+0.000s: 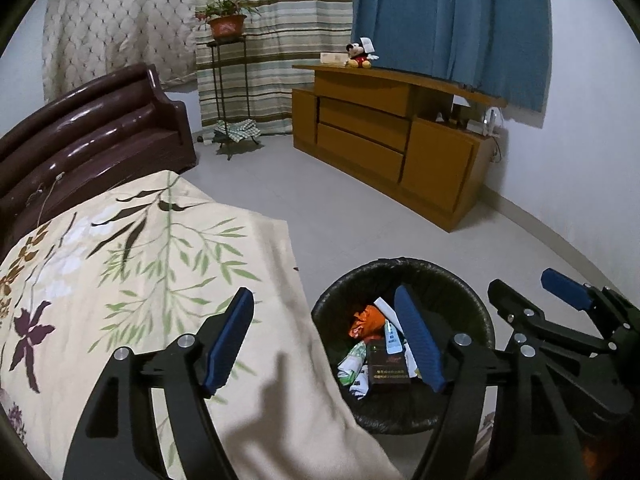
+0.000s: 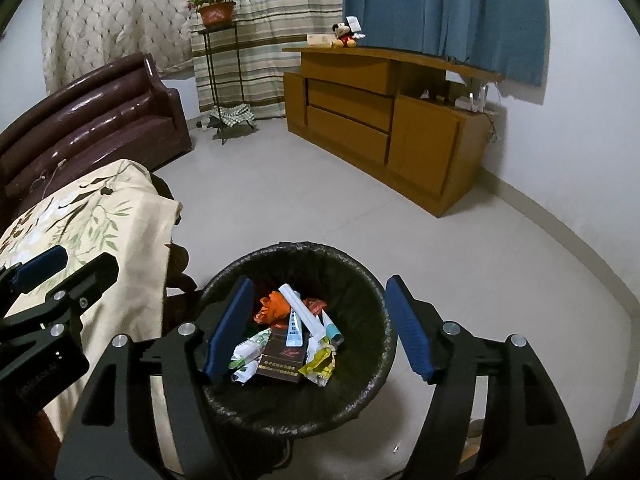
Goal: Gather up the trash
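A round bin with a black liner stands on the floor beside the cloth-covered table. It holds trash: an orange wrapper, a white tube, a dark brown carton, a yellow wrapper and crumpled paper. My right gripper is open and empty, right above the bin. The bin also shows in the left wrist view. My left gripper is open and empty, over the table edge next to the bin. The right gripper shows there at the right.
A floral tablecloth covers the table at the left. A dark brown sofa stands behind it. A wooden cabinet with a plush toy stands by the far wall. A plant stand stands by the curtains. Pale tiled floor lies between.
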Motion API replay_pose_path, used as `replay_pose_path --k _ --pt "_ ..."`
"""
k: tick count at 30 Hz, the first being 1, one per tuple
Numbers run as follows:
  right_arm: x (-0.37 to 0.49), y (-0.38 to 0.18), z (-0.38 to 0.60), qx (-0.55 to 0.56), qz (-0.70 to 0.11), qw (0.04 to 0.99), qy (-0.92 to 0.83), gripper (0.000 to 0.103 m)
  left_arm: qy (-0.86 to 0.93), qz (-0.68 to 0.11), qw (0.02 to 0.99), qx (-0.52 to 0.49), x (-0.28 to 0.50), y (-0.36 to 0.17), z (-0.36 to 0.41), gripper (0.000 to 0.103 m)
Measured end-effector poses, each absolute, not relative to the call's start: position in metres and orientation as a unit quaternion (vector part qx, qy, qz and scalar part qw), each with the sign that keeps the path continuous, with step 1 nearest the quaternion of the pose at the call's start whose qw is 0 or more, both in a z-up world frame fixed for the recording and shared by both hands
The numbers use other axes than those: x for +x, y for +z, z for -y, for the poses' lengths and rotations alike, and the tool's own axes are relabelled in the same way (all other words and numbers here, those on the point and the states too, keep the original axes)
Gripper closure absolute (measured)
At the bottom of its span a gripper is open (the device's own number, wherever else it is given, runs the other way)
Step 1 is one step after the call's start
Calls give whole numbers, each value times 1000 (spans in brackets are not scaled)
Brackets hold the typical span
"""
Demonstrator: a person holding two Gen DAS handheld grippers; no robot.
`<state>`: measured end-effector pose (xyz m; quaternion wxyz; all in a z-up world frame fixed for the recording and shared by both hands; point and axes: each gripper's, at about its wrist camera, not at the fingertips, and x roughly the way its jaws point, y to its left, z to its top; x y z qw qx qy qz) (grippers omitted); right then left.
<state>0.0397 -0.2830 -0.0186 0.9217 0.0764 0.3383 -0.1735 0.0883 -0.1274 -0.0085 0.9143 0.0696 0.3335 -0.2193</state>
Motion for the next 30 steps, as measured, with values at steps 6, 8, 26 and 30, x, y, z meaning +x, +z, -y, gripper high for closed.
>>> replay_pose_path --k 6,8,26,30 --pt "22 0 269 68 -321 929 -169 32 -208 -317 923 70 69 6 109 27" --pt "17 5 264 68 -317 931 -166 32 -200 -314 926 68 64 11 102 27" --pt "-10 31 235 52 -298 941 -150 31 -179 -289 939 45 40 33 63 26" --pt "-12 34 233 49 -295 942 -150 30 -180 -288 940 45 38 33 62 26"
